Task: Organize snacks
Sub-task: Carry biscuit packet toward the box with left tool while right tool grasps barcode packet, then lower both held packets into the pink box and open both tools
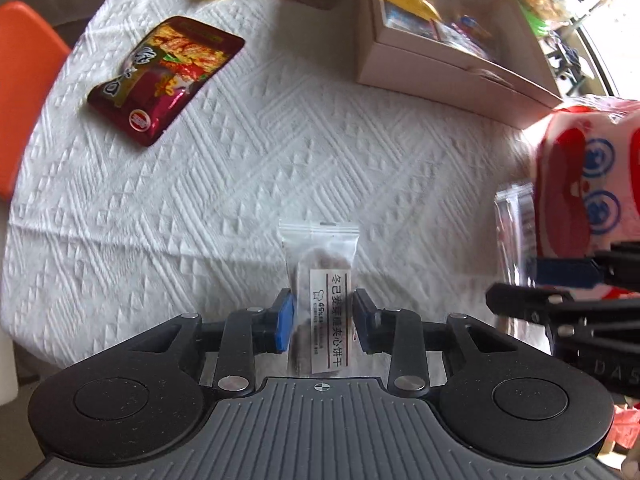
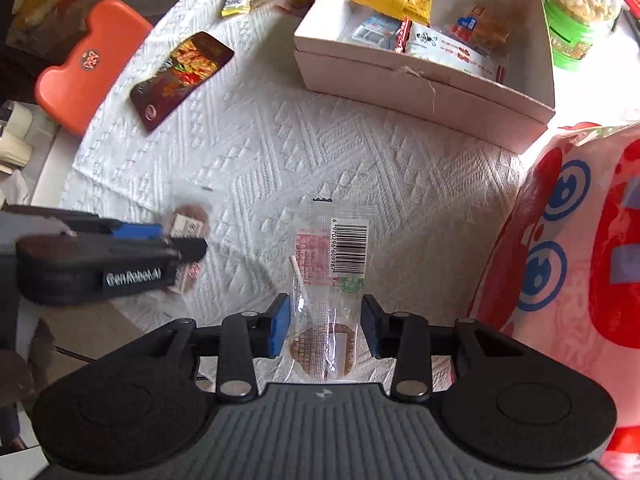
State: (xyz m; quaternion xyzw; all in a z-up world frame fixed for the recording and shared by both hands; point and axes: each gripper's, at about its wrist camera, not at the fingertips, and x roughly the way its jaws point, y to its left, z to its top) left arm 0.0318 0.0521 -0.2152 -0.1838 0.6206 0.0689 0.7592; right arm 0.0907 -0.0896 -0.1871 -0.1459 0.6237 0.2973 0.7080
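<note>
Blue-padded left tongs [image 1: 322, 318] grip a biscuit pack [image 1: 320, 292]; right tongs [image 2: 326, 326] grip a clear wrapper [image 2: 330, 280] above the counter [image 2: 280, 152].

Left tongs [image 1: 323, 320]: black linkage arms with silver round rivets at the pivots, blue pads [image 1: 285, 326] on the inner faces of both fingers, two round black discs flanking a grey ribbed housing marked with a small crosshair at its front edge. Right tongs [image 2: 325, 326]: the same build, with black links, silver rivets, blue pads and grey ribbed body. Seen from the right wrist, the left unit's black side carries white "GenRobot.AI" lettering.
</note>
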